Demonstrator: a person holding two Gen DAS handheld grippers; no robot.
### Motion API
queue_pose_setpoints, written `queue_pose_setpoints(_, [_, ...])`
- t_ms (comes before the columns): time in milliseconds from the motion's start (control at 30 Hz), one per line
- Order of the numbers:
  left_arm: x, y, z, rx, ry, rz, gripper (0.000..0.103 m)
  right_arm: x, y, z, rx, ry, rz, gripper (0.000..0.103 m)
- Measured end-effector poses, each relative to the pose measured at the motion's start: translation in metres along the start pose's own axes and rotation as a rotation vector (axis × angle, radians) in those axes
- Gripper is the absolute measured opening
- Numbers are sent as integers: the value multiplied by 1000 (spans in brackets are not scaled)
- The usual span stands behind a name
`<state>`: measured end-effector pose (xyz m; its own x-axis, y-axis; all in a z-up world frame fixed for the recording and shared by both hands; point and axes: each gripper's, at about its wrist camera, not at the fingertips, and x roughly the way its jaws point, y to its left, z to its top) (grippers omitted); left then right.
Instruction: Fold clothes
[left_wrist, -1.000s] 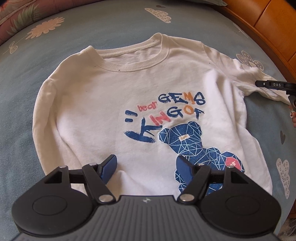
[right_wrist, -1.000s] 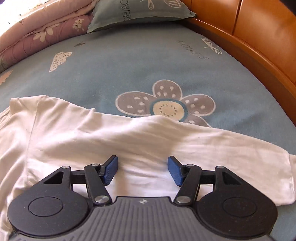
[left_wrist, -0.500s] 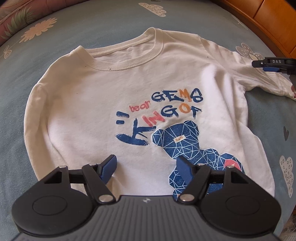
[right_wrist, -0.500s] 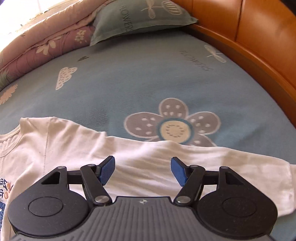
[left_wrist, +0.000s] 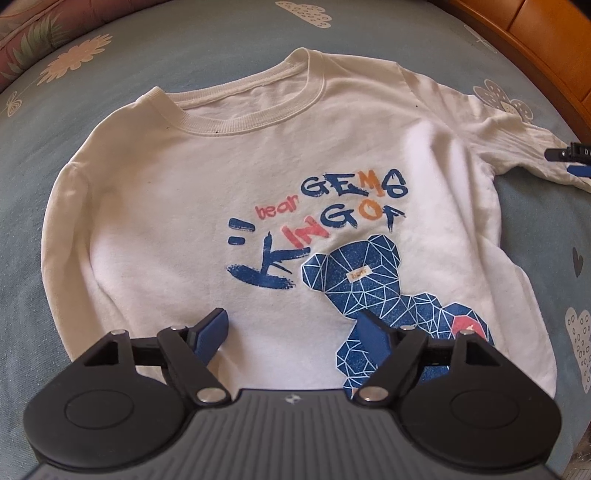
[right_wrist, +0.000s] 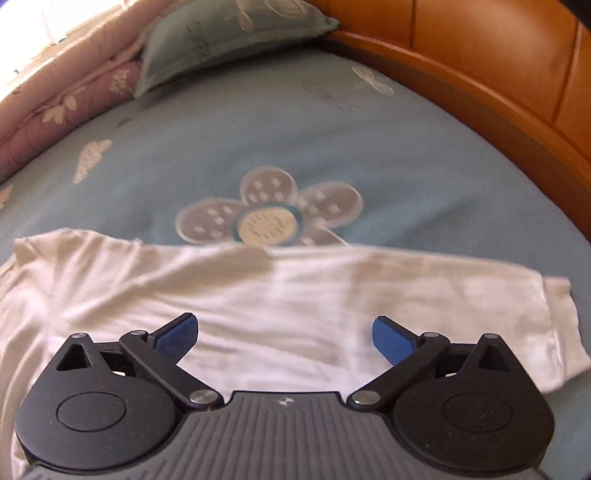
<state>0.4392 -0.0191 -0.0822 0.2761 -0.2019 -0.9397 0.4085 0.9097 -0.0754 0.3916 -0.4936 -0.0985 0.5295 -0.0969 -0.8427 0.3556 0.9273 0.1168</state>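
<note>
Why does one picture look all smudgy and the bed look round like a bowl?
Right wrist view: motion blur smears the sleeve and the flower print. Left wrist view: sharp, the shirt lettering reads clearly. Both views: the fisheye lens bends the bed frame into a curve; bright sun washes out the top left corner.

The right claw (left_wrist: 576, 162) is cut off at three o'clock — only its tips show; the shirt's (left_wrist: 258, 184) hem hides behind the left claw (left_wrist: 295, 332).
</note>
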Motion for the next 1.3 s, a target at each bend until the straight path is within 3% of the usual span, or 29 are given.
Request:
queue_pose_setpoints(33, [0,0,0,1,1,0,78,-6,-9,-7,-18,-28,32,103])
queue_pose_setpoints(233, [1,-2,1,8,9,3,78,-24,-26,-3,31,17,42,103])
queue_pose_setpoints(300, [1,-2,2,10,12,3,78,-28,-28,6,23,-57,37,103])
queue_pose_setpoints(367, [1,-3,2,12,14,4,78,-22,-37,12,29,-92,-27,103])
queue_pose_setpoints(433, [1,-2,2,10,14,2,78,-8,-60,10,88,-45,-89,103])
queue_pose_setpoints(533, [0,-1,1,6,11,-1,78,-12,-83,2,116,-69,-118,103])
queue_pose_setpoints(633, [1,-3,0,3,4,4,78,-25,-81,4,183,-79,-140,103])
queue_pose_setpoints(767, [3,-6,1,2,6,16,80,-28,-25,18,55,-112,-52,103])
queue_pose_setpoints(933, [4,-7,2,7,11,18,81,-5,65,38,-100,-144,40,103])
queue_pose_setpoints(1067, [3,-7,1,4,5,19,81,29,118,43,-127,-83,-9,103])
queue_pose_setpoints(1167, [4,-6,0,2,-5,13,81,53,133,36,-153,-31,-69,103])
queue_pose_setpoints(1200, [4,-6,0,3,-8,11,81,55,129,35,-136,-74,-65,103])
queue_pose_setpoints(1300, [3,-4,0,2,-17,4,81,63,123,50,-100,-90,-73,103])
